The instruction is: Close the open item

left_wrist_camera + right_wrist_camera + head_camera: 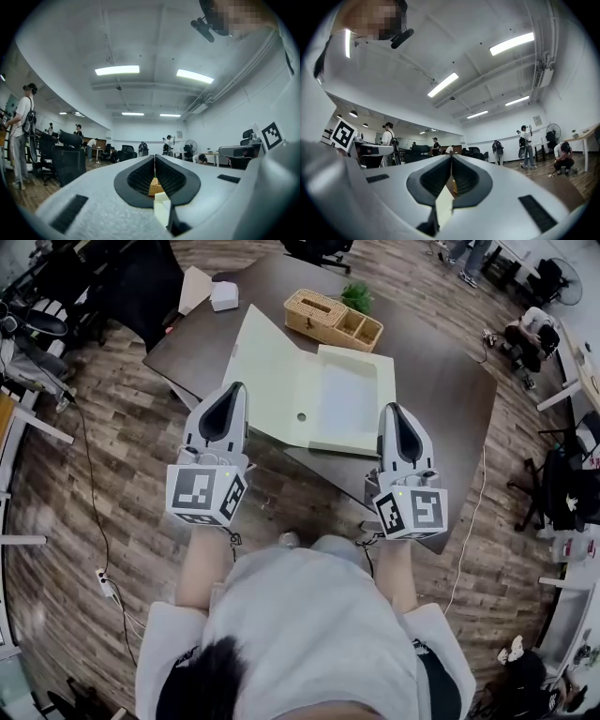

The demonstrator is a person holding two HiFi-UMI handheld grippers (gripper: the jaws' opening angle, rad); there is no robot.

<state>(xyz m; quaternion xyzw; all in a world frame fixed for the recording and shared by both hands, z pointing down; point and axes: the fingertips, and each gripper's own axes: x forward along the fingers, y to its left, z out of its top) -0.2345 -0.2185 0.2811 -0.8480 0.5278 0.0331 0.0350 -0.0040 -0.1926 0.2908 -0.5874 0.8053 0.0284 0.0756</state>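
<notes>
**Pale green cardboard file box (pixel 352 399) lying open on a table, both claws shut near its front edge**

The box sits mid-way across a dark brown wooden table (pixel 450 399). Its shallow tray is on the right. Its broad lid flap (pixel 267 371) is folded out flat to the left, inside face up. Behind it stand a woven wicker basket (pixel 333 320), a small green plant (pixel 356 296) and a small white box (pixel 224 294).

Closing it well, as I judge it, means catching the flap's free left edge, lifting it, and swinging it over the fold until it lands square on the tray. The flap is wide and thin and will likely bend, so a hold near the middle of that edge should keep it from twisting. A steadying press on the tray would stop the light box from sliding.

A person holds a grey two-jaw claw in each hand. The left claw (pixel 236 388) points at the flap's near edge. The right claw (pixel 391 409) points at the tray's near right corner. From above I cannot tell whether either one touches the box.

In each gripper view the black ribbed jaws meet at their tips and grip nothing. Only slivers of basket and pale card show through the gap lower down. Shut jaws would do for pushing, but pinching the flap would need them parted.
</notes>
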